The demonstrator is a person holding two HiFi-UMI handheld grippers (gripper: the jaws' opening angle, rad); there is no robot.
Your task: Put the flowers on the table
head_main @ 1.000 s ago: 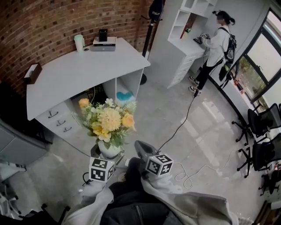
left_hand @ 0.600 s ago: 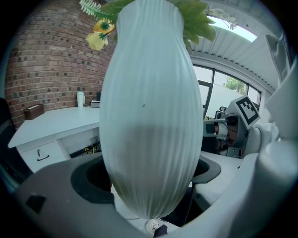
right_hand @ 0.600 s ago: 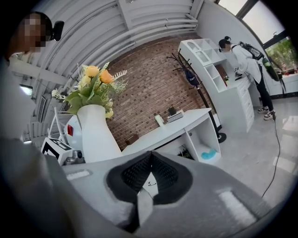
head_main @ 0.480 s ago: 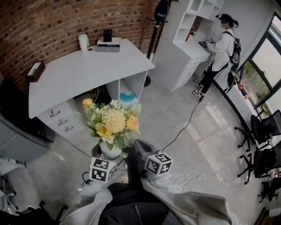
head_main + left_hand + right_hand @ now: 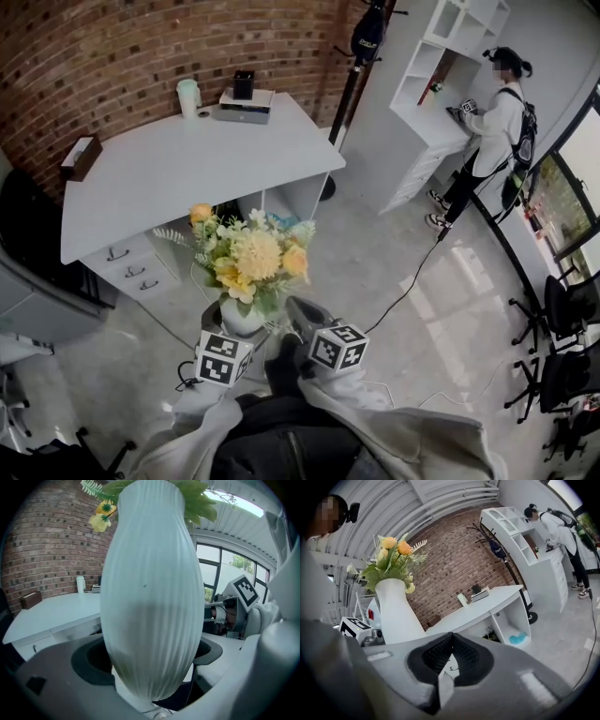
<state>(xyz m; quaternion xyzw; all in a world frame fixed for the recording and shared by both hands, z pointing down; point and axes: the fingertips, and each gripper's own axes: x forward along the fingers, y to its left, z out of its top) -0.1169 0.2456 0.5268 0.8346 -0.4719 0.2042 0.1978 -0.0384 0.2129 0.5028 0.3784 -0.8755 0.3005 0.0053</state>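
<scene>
A bunch of yellow, orange and white flowers (image 5: 251, 257) stands in a white ribbed vase (image 5: 239, 320), carried above the floor in front of the white curved table (image 5: 178, 164). My left gripper (image 5: 228, 328) is shut on the vase (image 5: 150, 602), its dark pads pressing both sides of the belly. The right gripper (image 5: 302, 323) hangs just to the right of the vase, shut with nothing between its pads (image 5: 451, 654). In the right gripper view the vase (image 5: 396, 613) and flowers (image 5: 389, 557) show at the left, with the table (image 5: 480, 609) beyond.
On the table stand a pale cup (image 5: 188, 97), a flat device with a black box on it (image 5: 244, 101) and a brown box (image 5: 79, 156). A person (image 5: 487, 141) stands at white shelves far right. A cable (image 5: 412, 281) trails over the floor. Office chairs (image 5: 562, 309) are at right.
Both grippers and the vase of flowers have moved forward toward the table. The table now sits lower and nearer in the head view.
</scene>
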